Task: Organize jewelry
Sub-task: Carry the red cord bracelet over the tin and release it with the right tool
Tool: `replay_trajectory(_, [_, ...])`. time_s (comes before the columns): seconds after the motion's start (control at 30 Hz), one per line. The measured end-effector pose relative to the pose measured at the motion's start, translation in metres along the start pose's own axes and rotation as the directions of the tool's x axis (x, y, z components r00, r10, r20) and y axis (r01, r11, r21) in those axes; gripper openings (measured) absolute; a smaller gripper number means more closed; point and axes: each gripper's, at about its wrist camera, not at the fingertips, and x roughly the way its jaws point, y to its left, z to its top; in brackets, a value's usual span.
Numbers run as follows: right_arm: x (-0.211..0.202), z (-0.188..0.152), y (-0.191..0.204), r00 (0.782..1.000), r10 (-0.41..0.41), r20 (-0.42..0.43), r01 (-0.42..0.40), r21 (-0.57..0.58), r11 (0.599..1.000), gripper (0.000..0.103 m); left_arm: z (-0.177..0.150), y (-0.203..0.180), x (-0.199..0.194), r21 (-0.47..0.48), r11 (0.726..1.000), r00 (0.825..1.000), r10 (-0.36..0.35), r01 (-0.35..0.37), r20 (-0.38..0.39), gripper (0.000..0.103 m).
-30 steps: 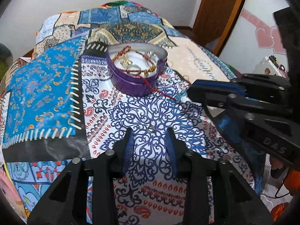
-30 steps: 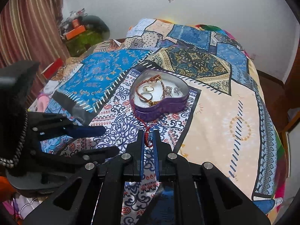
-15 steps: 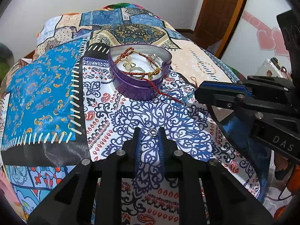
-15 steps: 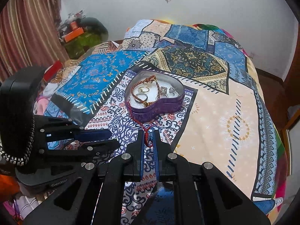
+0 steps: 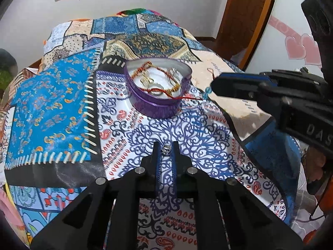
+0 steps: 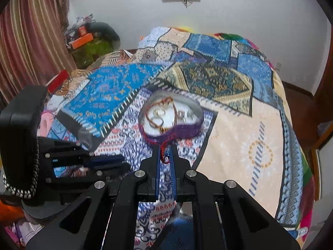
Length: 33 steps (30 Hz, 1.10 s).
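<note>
A purple heart-shaped tin (image 5: 160, 106) sits on the patchwork bedspread and holds gold bracelets, rings and a red cord; it also shows in the right wrist view (image 6: 187, 130). My left gripper (image 5: 166, 148) is shut on a small silver ring (image 5: 166, 149), held above the bedspread in front of the tin. My right gripper (image 6: 165, 153) is shut on the end of the red cord bracelet (image 6: 165, 155), which trails over the tin's rim (image 5: 187, 98). The right gripper appears in the left wrist view (image 5: 214, 86) to the right of the tin.
The patchwork bedspread (image 5: 54, 104) covers the whole bed. A wooden door frame (image 5: 249, 20) stands at the right. A striped curtain (image 6: 31, 41) and a cluttered pile with an orange box (image 6: 83, 39) are at the left, by the white wall.
My left gripper closed on the silver ring and lifted it off the bedspread. My right gripper, holding the red cord, moved closer to the tin.
</note>
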Motion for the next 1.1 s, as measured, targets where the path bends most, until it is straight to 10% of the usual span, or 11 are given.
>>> replay_trajectory(0.57, [-0.001, 0.046, 0.006, 0.995, -0.003, 0.097, 0.004, -0.012, 1.0, 0.008, 0.044, 0.028, -0.035, -0.038, 0.999, 0.989, 0.033, -0.028, 0.141, 0.008])
replay_trajectory(1.1, [0.048, 0.035, -0.014, 0.999, 0.037, -0.036, -0.035, 0.035, 0.999, 0.008, 0.076, 0.032, 0.01, -0.012, 1.0, 0.994, 0.006, -0.005, 0.106, 0.008])
